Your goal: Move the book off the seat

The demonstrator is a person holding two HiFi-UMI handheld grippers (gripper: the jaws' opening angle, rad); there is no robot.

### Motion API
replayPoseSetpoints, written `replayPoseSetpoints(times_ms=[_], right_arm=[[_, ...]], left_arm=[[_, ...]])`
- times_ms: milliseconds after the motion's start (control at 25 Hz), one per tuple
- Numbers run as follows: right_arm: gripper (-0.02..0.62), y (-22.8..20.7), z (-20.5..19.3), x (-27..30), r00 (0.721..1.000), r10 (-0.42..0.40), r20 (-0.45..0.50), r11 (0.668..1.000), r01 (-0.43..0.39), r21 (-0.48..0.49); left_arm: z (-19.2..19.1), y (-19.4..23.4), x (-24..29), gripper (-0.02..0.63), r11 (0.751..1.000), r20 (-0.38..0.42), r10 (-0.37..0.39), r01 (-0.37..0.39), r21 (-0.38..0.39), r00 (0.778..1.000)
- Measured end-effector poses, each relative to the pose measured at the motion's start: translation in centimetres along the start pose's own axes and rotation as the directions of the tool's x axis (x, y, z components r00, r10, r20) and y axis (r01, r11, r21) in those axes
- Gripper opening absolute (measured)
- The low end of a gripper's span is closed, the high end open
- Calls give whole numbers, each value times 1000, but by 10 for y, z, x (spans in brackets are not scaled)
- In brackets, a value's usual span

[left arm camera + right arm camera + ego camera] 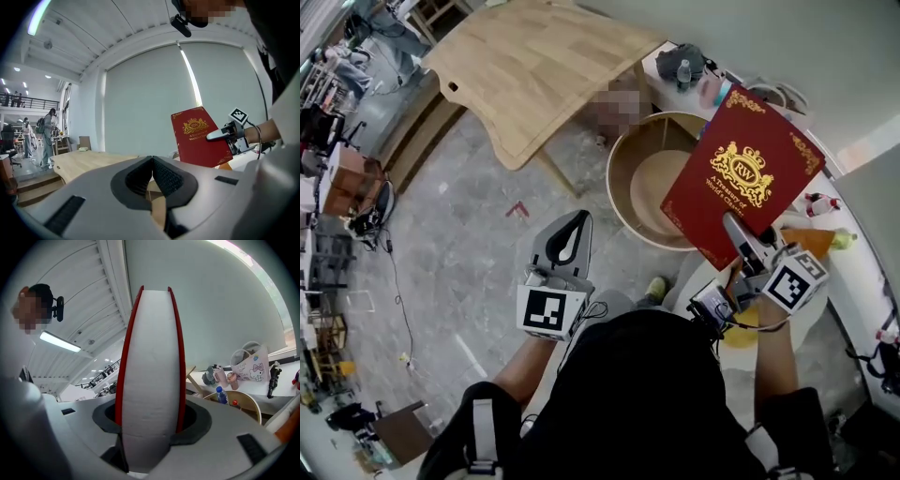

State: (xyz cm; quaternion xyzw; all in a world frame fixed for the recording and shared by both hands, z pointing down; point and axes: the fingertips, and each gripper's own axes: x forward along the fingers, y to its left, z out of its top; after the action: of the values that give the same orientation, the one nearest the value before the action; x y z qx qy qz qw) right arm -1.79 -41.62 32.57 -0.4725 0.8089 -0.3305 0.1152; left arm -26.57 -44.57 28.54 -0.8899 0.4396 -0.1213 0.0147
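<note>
A thick red book [741, 173] with a gold crest hangs in the air, tilted, over the round wooden seat [619, 164]. My right gripper [741, 239] is shut on its lower edge. In the right gripper view the book's white page edge [151, 380] stands between red covers, and the jaws of my right gripper [151, 427] press on both sides. The left gripper view shows the book [199, 136] held up by the right gripper [225, 134]. My left gripper [572, 234] hovers over the floor left of the seat, shut and empty, its pads [164, 177] touching.
A light wooden table [534, 66] stands behind the seat. A white counter [848, 267] curves along the right with a water bottle [682, 73], a printed bag [253, 364] and an orange object [816, 242]. Cluttered furniture and people [47, 136] fill the far left.
</note>
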Motion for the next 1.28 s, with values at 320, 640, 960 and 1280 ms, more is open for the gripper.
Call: replayPoseSetpoints(times_ms=[320, 640, 960, 1280], right_arm=[[248, -21, 3, -2, 999, -36, 8, 999, 36, 39], [247, -41, -4, 8, 997, -77, -2, 994, 77, 74], [247, -76, 2, 40, 990, -140, -27, 985, 142, 97], [247, -128, -31, 90, 969, -205, -137, 963, 225, 147]], left_arm=[[9, -16, 33, 12, 996, -3, -81, 81, 26, 997], [14, -21, 65, 13, 988, 8, -154, 154, 21, 988], [12, -4, 124, 12, 975, -4, -220, 220, 23, 976], [-6, 22, 182, 12, 965, -12, -262, 262, -1, 965]])
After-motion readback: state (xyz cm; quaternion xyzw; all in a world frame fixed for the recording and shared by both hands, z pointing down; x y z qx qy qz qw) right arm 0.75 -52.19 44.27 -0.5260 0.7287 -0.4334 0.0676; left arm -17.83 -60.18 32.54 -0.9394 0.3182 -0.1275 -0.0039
